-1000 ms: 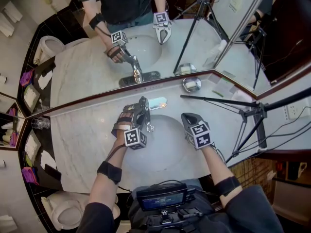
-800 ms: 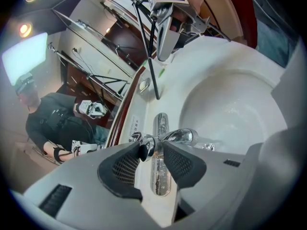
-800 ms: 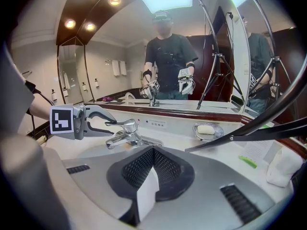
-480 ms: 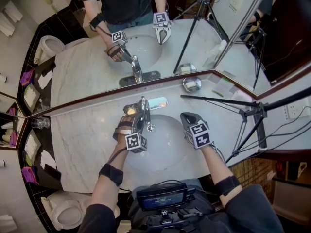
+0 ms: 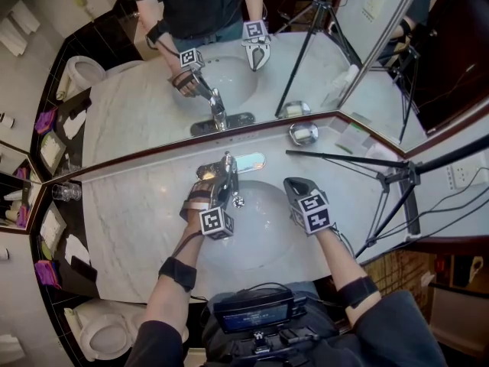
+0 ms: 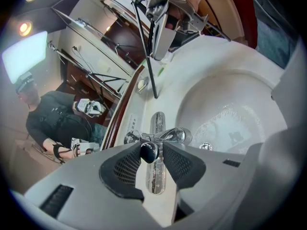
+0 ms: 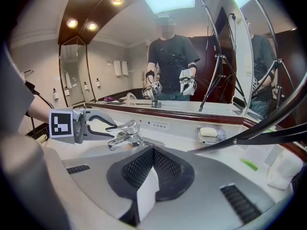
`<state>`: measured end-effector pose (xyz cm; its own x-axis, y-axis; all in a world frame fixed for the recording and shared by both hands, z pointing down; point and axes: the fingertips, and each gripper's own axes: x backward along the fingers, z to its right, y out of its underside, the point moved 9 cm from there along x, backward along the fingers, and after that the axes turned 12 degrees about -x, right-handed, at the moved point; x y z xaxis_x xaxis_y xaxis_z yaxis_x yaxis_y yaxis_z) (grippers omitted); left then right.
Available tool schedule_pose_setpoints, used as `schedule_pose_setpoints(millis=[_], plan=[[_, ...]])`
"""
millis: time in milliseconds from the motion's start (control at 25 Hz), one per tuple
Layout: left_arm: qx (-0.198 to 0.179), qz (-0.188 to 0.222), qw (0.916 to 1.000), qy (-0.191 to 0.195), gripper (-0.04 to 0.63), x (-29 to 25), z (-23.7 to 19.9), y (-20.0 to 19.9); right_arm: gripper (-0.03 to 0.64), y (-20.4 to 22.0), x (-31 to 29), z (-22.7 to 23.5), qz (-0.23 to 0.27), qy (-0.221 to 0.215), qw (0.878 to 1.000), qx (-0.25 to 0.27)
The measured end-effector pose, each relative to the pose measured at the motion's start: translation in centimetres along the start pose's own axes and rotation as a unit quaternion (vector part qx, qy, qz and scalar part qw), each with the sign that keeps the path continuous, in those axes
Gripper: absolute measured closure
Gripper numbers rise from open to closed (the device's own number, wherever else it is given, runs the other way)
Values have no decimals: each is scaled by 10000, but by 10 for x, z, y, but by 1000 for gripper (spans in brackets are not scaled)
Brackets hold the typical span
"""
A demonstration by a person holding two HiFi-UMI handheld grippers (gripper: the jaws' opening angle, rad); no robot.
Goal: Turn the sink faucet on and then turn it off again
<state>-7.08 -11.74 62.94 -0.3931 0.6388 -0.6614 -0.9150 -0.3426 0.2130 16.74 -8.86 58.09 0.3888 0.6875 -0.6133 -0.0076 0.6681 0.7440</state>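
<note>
Left claw (image 6: 151,157) has slid slightly back along the faucet lever (image 6: 148,151), its jaws just opening, the lever tip loosely between them. Right claw (image 7: 153,152), pressed together and empty, hovers over the sink (image 5: 263,232).

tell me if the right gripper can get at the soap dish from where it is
Probably yes. The soap dish sits close ahead of the right gripper. Only a tripod leg lies across between them, and the gripper would likely have to lift over it.
</note>
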Motion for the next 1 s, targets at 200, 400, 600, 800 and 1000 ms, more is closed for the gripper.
schedule_pose_setpoints(millis=[200, 400, 600, 800, 1000], plan=[[15, 16, 10000, 48, 460, 16, -4, -1, 598, -5, 4, -4, 66, -60, 10000, 29], [135, 89, 9998, 87, 460, 40, -8, 1, 598, -5, 6, -10, 107, -122, 9999, 51], [717, 55, 9971, -255, 556, 67, -17, 4, 598, -8, 10, -18, 161, -233, 9995, 139], [1557, 136, 9859, -604, 595, 100, -26, 2, 598, -10, 15, -21, 277, -345, 9987, 268], [2991, 416, 9497, -828, 595, 128, -29, 7, 598, -17, 23, -30, 361, -465, 9976, 376]])
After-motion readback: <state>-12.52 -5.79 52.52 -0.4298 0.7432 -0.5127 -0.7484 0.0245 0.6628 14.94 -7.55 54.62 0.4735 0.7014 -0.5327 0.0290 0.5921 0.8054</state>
